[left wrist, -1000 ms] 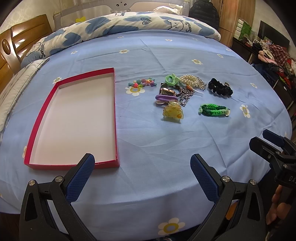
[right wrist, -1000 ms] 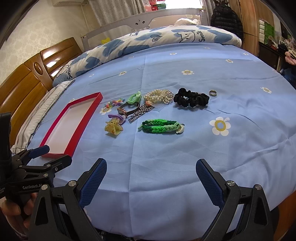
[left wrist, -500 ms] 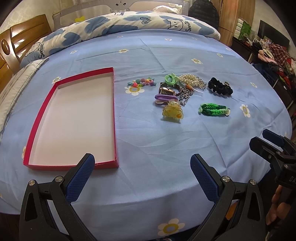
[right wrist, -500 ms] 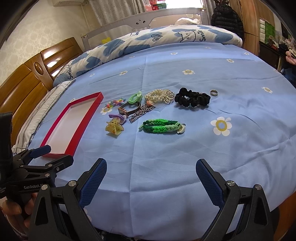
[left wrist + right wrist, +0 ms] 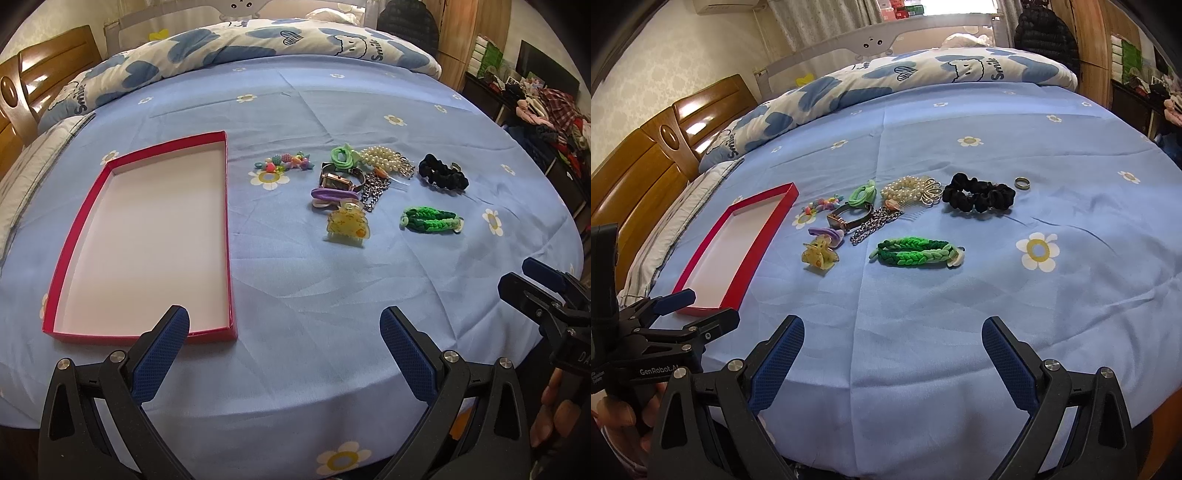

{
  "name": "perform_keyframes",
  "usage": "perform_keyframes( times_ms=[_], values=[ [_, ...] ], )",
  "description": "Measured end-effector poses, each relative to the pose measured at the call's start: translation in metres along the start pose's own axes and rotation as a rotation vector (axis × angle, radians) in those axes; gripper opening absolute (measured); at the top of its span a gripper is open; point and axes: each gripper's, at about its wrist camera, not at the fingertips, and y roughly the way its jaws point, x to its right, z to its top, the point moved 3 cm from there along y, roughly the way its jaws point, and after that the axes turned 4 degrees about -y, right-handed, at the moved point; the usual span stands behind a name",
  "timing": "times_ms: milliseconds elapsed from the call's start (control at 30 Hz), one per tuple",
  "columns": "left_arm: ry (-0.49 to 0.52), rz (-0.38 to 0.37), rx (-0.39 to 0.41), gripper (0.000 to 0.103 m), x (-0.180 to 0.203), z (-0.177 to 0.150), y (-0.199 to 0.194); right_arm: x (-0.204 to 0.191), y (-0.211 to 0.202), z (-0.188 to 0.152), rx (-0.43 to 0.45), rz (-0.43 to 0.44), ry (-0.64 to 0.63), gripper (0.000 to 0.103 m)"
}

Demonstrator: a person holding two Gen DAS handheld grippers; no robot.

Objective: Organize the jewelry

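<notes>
A bedroom: a bed under a blue flowered sheet fills both views. The red box, empty, lies left of centre in the left wrist view; the jewelry is clustered at centre right. The left hand-held gripper and right hand-held gripper sit low in frame, both spread wide and empty. The braided bracelet looks light and limp, best pinched mid-length. The chain probably slips; the ring is tiny and hard.
</notes>
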Motion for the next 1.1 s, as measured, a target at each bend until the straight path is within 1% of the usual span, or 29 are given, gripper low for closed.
perform_keyframes(
  times_ms=[133, 300, 467, 500, 600, 667, 700, 733, 767, 800, 933, 967, 1033, 1100],
  values=[
    [-0.004, -0.002, -0.002, 0.103, -0.003, 0.006, 0.004, 0.006, 0.005, 0.004, -0.039, 0.008, 0.011, 0.098],
    [-0.003, -0.014, -0.006, 0.103, -0.001, 0.013, 0.009, 0.012, 0.009, 0.011, -0.036, -0.001, 0.008, 0.098],
    [0.027, -0.030, -0.001, 0.103, 0.009, 0.025, 0.016, 0.020, 0.018, 0.017, -0.047, 0.020, 0.017, 0.098],
    [0.037, -0.033, 0.001, 0.103, 0.012, 0.029, 0.018, 0.021, 0.020, 0.019, -0.050, 0.025, 0.021, 0.096],
    [0.054, -0.029, 0.006, 0.102, 0.021, 0.037, 0.027, 0.027, 0.031, 0.025, -0.055, 0.035, 0.028, 0.096],
    [0.056, -0.034, 0.007, 0.100, 0.024, 0.043, 0.034, 0.029, 0.039, 0.029, -0.058, 0.040, 0.026, 0.095],
    [0.056, -0.038, 0.001, 0.098, 0.026, 0.045, 0.037, 0.031, 0.045, 0.031, -0.065, 0.040, 0.024, 0.091],
    [0.058, -0.042, -0.006, 0.095, 0.027, 0.048, 0.042, 0.032, 0.050, 0.031, -0.077, 0.053, 0.032, 0.089],
    [0.059, -0.047, -0.014, 0.092, 0.028, 0.050, 0.046, 0.034, 0.056, 0.033, -0.088, 0.055, 0.034, 0.084],
    [0.059, -0.050, -0.023, 0.092, 0.029, 0.052, 0.050, 0.036, 0.062, 0.034, -0.098, 0.060, 0.040, 0.082],
    [0.054, -0.065, -0.052, 0.092, 0.031, 0.058, 0.067, 0.042, 0.081, 0.038, -0.123, 0.075, 0.053, 0.079],
    [0.050, -0.073, -0.065, 0.091, 0.031, 0.058, 0.072, 0.043, 0.086, 0.038, -0.133, 0.076, 0.054, 0.077],
    [0.042, -0.089, -0.087, 0.086, 0.034, 0.059, 0.080, 0.046, 0.095, 0.037, -0.158, 0.077, 0.059, 0.069],
    [0.041, -0.099, -0.107, 0.083, 0.035, 0.059, 0.088, 0.050, 0.100, 0.035, -0.171, 0.052, 0.052, 0.055]
  ],
)
